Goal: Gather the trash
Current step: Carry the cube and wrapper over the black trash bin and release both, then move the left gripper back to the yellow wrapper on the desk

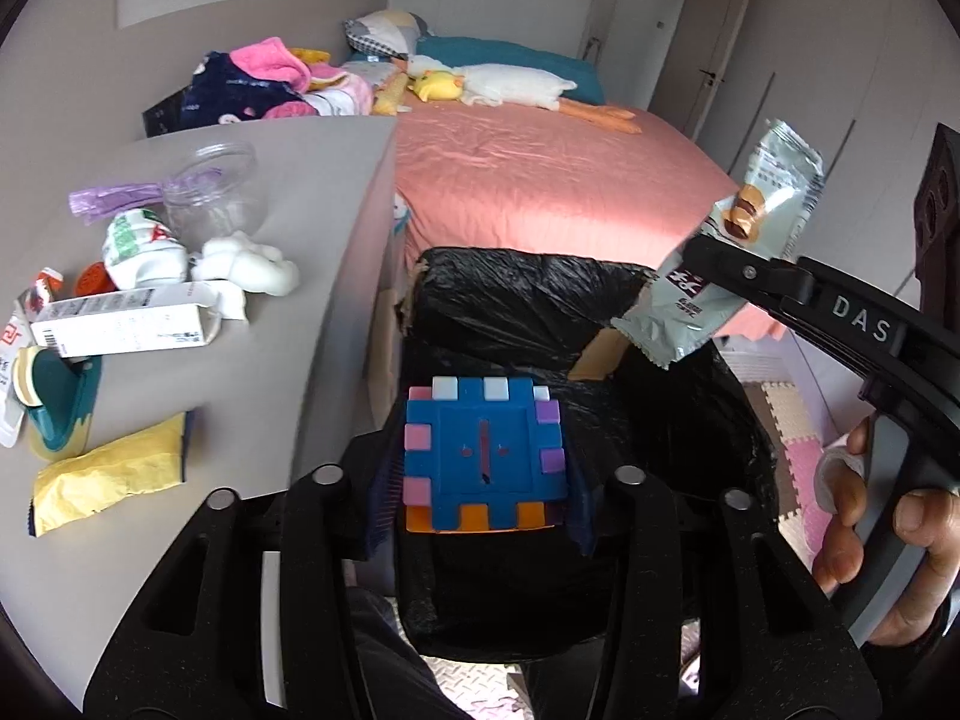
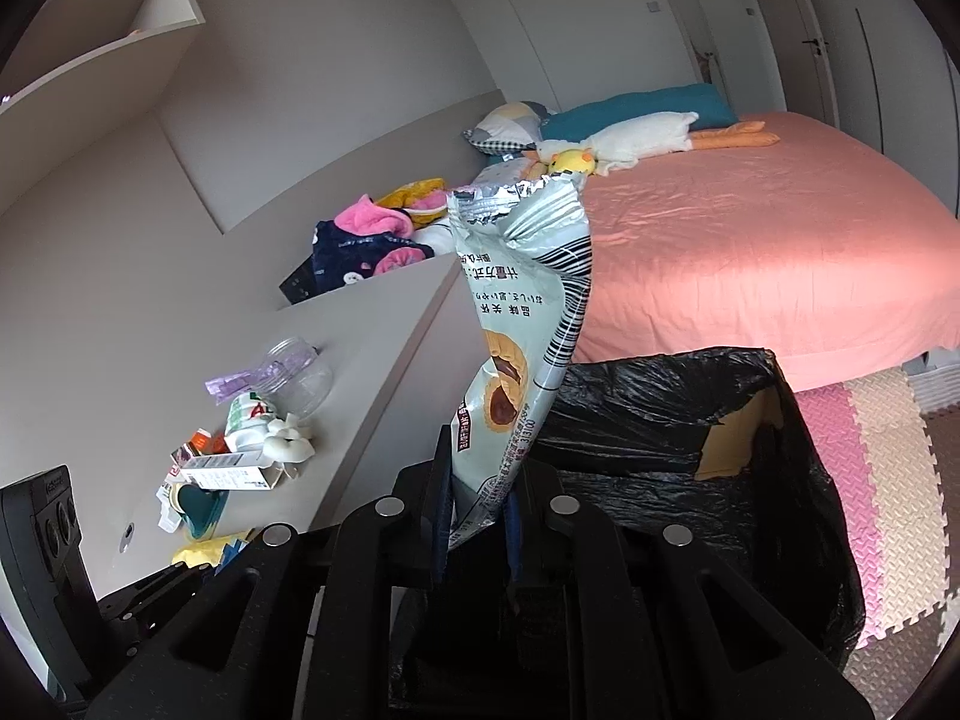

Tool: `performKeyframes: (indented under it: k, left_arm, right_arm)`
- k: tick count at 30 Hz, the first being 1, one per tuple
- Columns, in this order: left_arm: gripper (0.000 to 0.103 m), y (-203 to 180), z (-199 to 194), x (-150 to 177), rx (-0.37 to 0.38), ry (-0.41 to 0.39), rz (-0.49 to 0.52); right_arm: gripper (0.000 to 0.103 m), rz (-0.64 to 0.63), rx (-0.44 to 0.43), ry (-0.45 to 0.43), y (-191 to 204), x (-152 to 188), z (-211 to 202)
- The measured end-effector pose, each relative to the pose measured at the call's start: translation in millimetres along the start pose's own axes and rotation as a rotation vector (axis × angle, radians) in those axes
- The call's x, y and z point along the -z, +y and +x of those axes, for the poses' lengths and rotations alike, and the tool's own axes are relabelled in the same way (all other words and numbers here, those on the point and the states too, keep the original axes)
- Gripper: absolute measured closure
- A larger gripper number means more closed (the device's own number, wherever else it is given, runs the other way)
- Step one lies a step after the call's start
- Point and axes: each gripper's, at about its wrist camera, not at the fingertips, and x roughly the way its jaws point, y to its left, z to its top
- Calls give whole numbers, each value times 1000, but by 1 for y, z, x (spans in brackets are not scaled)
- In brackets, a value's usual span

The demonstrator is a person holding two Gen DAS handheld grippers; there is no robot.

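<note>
Right gripper (image 2: 480, 531): clamps snack wrapper (image 2: 519, 324); left gripper (image 1: 483, 480): clamps toy block (image 1: 483, 450); both over bin (image 2: 810, 450); release wrapper well inside rim.

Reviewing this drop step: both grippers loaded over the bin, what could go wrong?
1. The wrapper is pinched only near its bottom end by the right gripper; it may flop outside the bin.
2. The left gripper holds a toy block, likely not trash, above the bin.

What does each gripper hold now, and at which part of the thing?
The left gripper holds a blue foam puzzle block by its two opposite sides. The right gripper holds an opened snack wrapper near its lower end, above the black-lined bin.
</note>
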Motion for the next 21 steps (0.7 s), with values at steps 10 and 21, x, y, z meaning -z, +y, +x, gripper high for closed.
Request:
performKeyframes:
  k: [10, 21]
  left_arm:
    - [6, 6, 1, 0, 75, 1, -27]
    - [6, 29, -14, 5, -14, -26, -40]
  right_arm:
    - [11, 58, 97, -59, -19, -3, -6]
    - [11, 7, 51, -23, 12, 3, 9]
